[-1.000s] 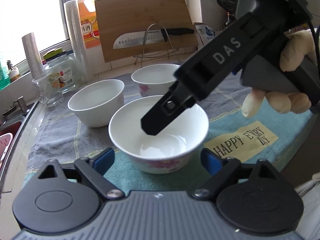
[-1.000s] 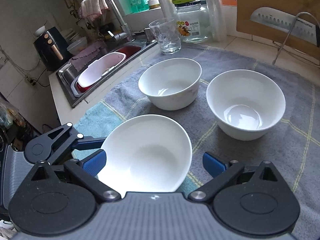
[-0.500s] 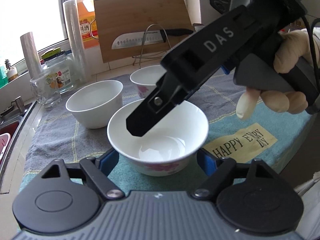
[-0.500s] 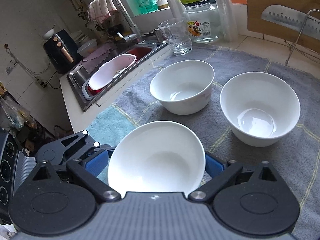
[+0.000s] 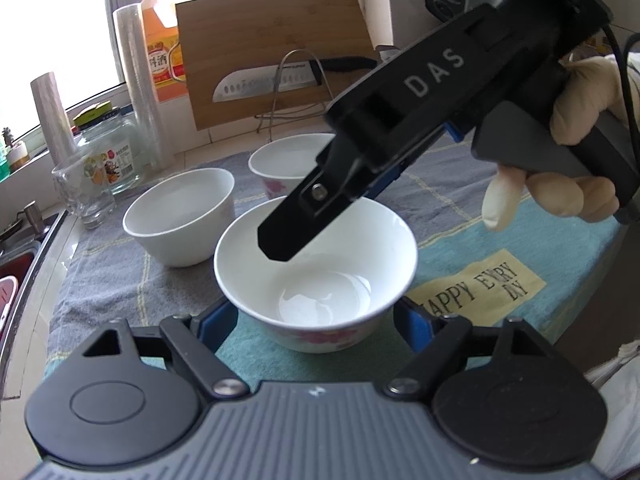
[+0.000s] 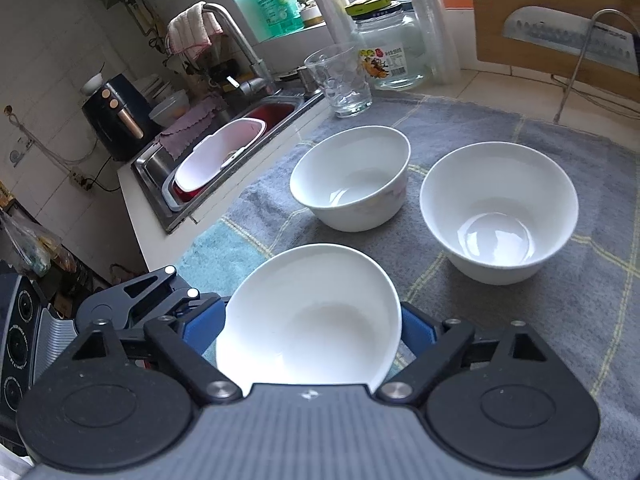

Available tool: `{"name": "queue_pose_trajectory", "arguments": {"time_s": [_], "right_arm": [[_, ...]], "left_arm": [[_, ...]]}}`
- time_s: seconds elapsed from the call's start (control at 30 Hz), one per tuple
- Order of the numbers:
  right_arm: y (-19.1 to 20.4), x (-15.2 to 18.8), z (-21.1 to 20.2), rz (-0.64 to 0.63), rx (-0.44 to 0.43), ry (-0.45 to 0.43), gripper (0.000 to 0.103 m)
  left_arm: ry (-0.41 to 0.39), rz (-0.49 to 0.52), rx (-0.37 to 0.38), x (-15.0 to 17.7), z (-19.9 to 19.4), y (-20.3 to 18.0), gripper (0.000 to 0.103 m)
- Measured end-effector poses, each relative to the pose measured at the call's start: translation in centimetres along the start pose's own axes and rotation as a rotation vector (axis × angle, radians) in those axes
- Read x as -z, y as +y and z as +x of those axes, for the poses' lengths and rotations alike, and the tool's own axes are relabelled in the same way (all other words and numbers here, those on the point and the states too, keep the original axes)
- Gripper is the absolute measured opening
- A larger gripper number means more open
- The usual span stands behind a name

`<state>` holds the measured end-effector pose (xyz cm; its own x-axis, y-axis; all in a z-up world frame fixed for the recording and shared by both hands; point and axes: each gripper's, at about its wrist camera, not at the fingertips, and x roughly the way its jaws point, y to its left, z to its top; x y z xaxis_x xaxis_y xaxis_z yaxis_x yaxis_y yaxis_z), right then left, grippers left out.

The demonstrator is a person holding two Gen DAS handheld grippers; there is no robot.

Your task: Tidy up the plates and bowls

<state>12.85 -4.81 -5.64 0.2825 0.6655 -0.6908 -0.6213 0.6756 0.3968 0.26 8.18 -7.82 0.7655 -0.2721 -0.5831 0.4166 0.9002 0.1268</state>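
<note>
Three white bowls stand on a towel. The near bowl [image 5: 316, 276], with pink flowers on its side, sits between the open fingers of my left gripper [image 5: 312, 320]. In the right wrist view this bowl [image 6: 308, 320] sits between the fingers of my right gripper [image 6: 312, 332], whose blue pads touch or nearly touch its sides. In the left wrist view the right gripper [image 5: 288, 236] reaches over the bowl's rim. Two more bowls stand behind: a left bowl [image 6: 352, 182] and a right bowl [image 6: 500, 212].
The blue and grey towel [image 5: 500, 236] covers the counter. A glass [image 6: 340, 80], a jar [image 6: 388, 56], a cutting board with a knife on a wire rack [image 5: 280, 76] and bottles stand at the back. A sink with a red basin [image 6: 224, 152] lies to the left.
My right gripper has closed in around the near bowl and come down over it. My left gripper has moved closer, so the bowl now sits between its fingers.
</note>
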Motion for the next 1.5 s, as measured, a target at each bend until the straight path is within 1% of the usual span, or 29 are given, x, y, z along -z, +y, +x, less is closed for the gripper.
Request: {"name": "queue_pose_trajectory", "arguments": {"time_s": [0.17,0.3,0.7,0.93,1.17,1.5], "right_arm": [[-0.5,0.5,-1.4,0.013,0.022,-0.019,0.095],[-1.3,1.2,-2.9,0.038,0.047,-0.033,0.095],[-4.7,4.1,-8.0,0.125,0.155,-0.078,0.095],[-6.4,5.4,-10.0,0.167,0.202,-0.092,0.095],[-7.5,6.0,-10.6,0.188,0.216,-0.093,0.095],[-7.7,6.1,-10.0,0.193,0.202,-0.075,0.095]], "left_arm": [[-0.009,0.024,0.022,-0.9,0.1,-0.8,0.084],[-0.016,0.045,0.054,-1.6,0.5,-1.7,0.084],[-0.037,0.111,0.183,-3.9,2.4,-5.2,0.084],[-0.044,0.145,0.239,-4.8,3.6,-7.1,0.084],[-0.039,0.156,0.258,-5.2,4.5,-7.8,0.084],[-0.013,0.139,0.255,-5.1,4.6,-7.5,0.084]]}}
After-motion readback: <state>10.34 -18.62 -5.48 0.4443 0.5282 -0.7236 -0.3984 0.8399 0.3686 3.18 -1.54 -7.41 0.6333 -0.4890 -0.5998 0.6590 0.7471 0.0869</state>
